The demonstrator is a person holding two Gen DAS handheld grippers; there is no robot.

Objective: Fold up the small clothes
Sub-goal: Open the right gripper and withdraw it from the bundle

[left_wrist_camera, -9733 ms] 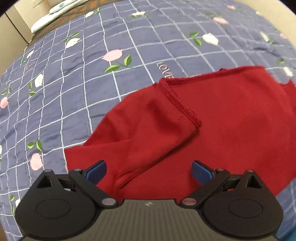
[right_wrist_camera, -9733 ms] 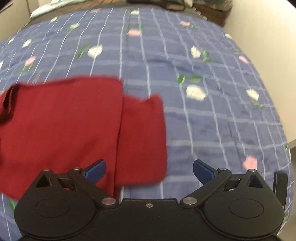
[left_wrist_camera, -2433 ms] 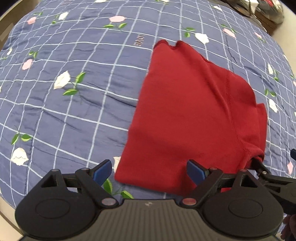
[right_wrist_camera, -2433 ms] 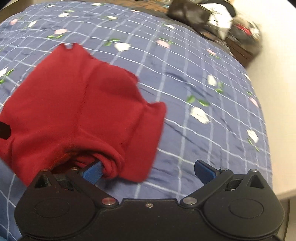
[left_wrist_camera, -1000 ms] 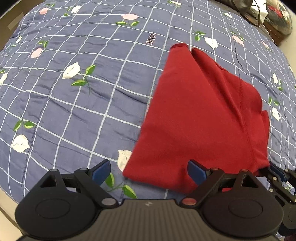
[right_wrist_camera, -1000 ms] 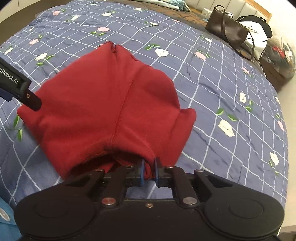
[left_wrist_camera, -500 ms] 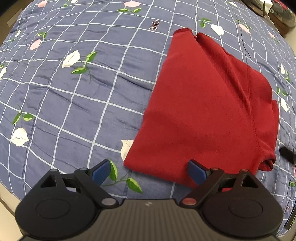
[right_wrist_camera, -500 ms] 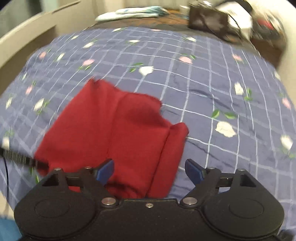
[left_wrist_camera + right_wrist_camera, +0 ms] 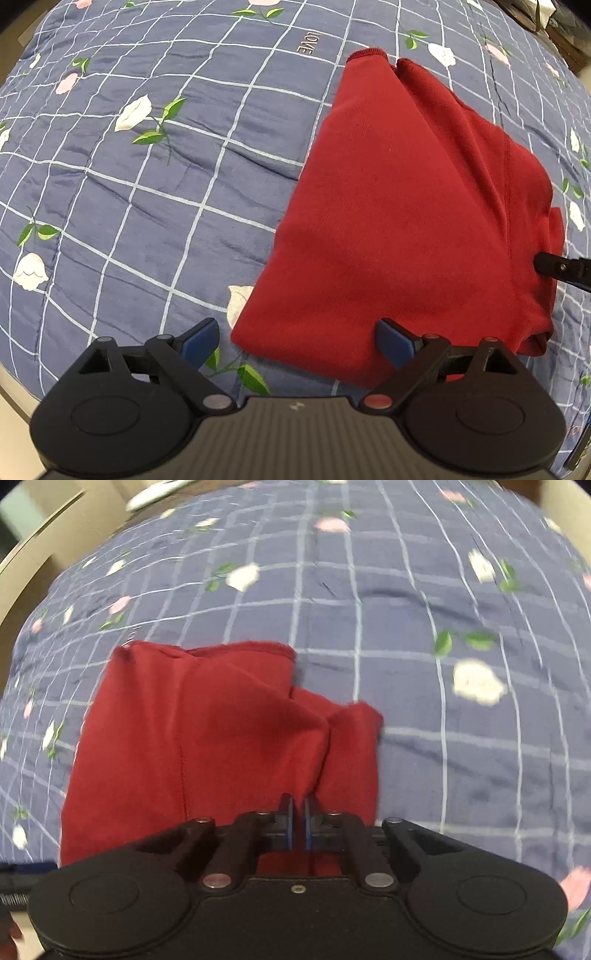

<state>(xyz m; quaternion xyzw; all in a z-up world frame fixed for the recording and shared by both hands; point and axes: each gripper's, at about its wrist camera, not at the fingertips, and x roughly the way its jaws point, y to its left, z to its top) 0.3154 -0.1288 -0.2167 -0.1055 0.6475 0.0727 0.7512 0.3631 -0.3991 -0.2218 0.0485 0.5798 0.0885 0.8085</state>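
A red garment (image 9: pixel 406 221), folded into a long narrow shape, lies flat on the blue floral bedspread (image 9: pixel 147 184). My left gripper (image 9: pixel 297 338) is open just above the garment's near left corner, and its right finger overlaps the near hem. In the right wrist view, which is blurred by motion, the red garment (image 9: pixel 207 738) shows a raised fold on its right side. My right gripper (image 9: pixel 297 808) is shut on the near edge of that fold. A black part of the right gripper (image 9: pixel 561 271) shows at the garment's right edge in the left wrist view.
The bedspread (image 9: pixel 443 664) stretches far beyond the garment on all sides. A beige bed frame or wall (image 9: pixel 33 554) rises at the far left in the right wrist view. The bed's near edge (image 9: pixel 14 398) is at the lower left.
My right gripper was open half a second ago and has now shut on the garment's right-hand fold. The left gripper has stayed open and barely moved.
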